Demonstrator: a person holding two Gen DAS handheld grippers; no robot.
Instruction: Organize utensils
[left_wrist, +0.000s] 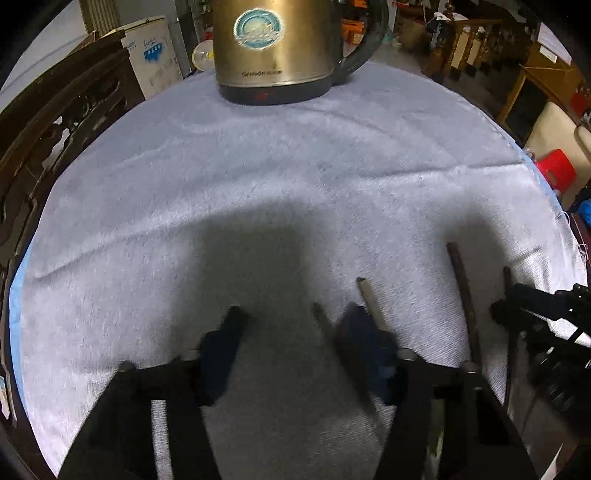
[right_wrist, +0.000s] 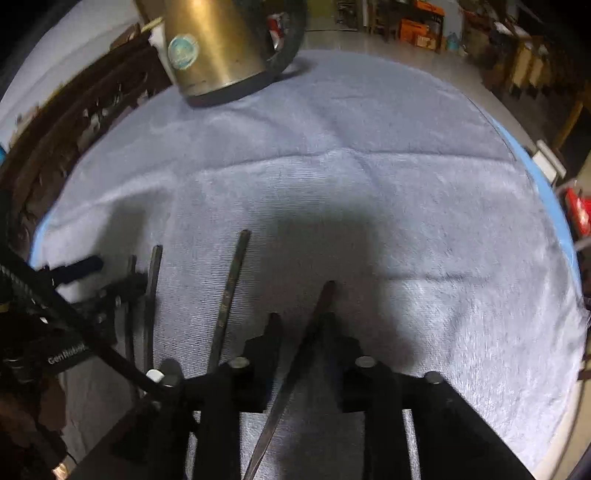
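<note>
Several dark chopsticks lie side by side on a pale grey towel (left_wrist: 258, 166). My left gripper (left_wrist: 295, 315) points down at the towel with its jaws apart. A blurred dark chopstick (left_wrist: 321, 317) lies between them, close to the right finger (left_wrist: 364, 332), and a paler chopstick (left_wrist: 371, 299) runs just beyond that finger. Two more chopsticks (left_wrist: 463, 291) lie further right, by my right gripper (left_wrist: 517, 302). In the right wrist view my right gripper (right_wrist: 302, 319) straddles one chopstick (right_wrist: 321, 302), which slants beside the right finger with a gap to the left one. Another chopstick (right_wrist: 232, 288) lies to its left.
A brass-coloured electric kettle (left_wrist: 273, 44) with a black handle stands at the towel's far edge. Dark carved wooden furniture (left_wrist: 55, 129) borders the left side. A red stool (left_wrist: 557, 170) and shelving stand beyond the table's right rim. My left gripper (right_wrist: 107, 277) shows at the right wrist view's left.
</note>
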